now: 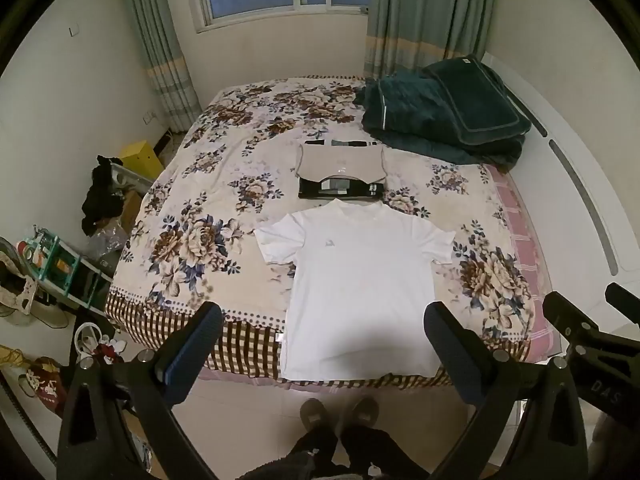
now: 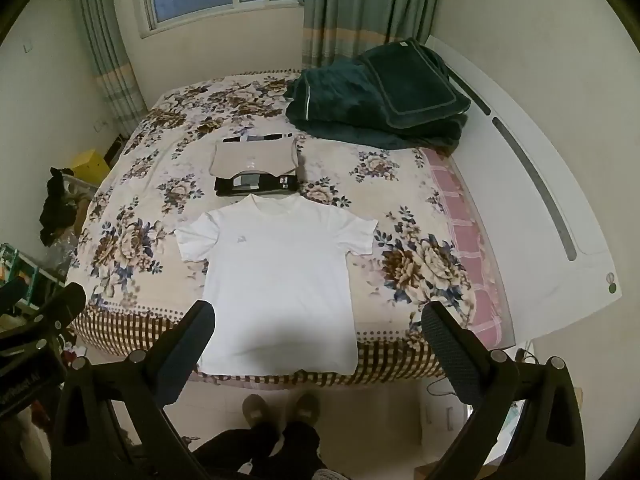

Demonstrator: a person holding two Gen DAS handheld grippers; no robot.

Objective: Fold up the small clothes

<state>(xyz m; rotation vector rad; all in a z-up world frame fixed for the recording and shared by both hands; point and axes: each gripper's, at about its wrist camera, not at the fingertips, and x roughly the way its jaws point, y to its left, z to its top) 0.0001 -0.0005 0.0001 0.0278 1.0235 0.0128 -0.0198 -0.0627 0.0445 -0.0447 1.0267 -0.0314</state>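
Note:
A white T-shirt (image 1: 360, 280) lies spread flat, front up, on the near half of the floral bed (image 1: 224, 184), its hem at the bed's near edge. It also shows in the right wrist view (image 2: 280, 276). Behind its collar sits a stack of folded clothes (image 1: 342, 174), beige on top of black, which also shows in the right wrist view (image 2: 256, 170). My left gripper (image 1: 322, 320) is open and empty, held above the shirt's hem. My right gripper (image 2: 318, 320) is open and empty, also above the hem.
A dark green quilt and pillow (image 1: 444, 112) lie at the bed's far right by the white headboard (image 1: 580, 184). Cluttered shelves and bags (image 1: 60, 272) stand on the floor to the left. The person's feet (image 1: 340, 412) are at the bed's near edge.

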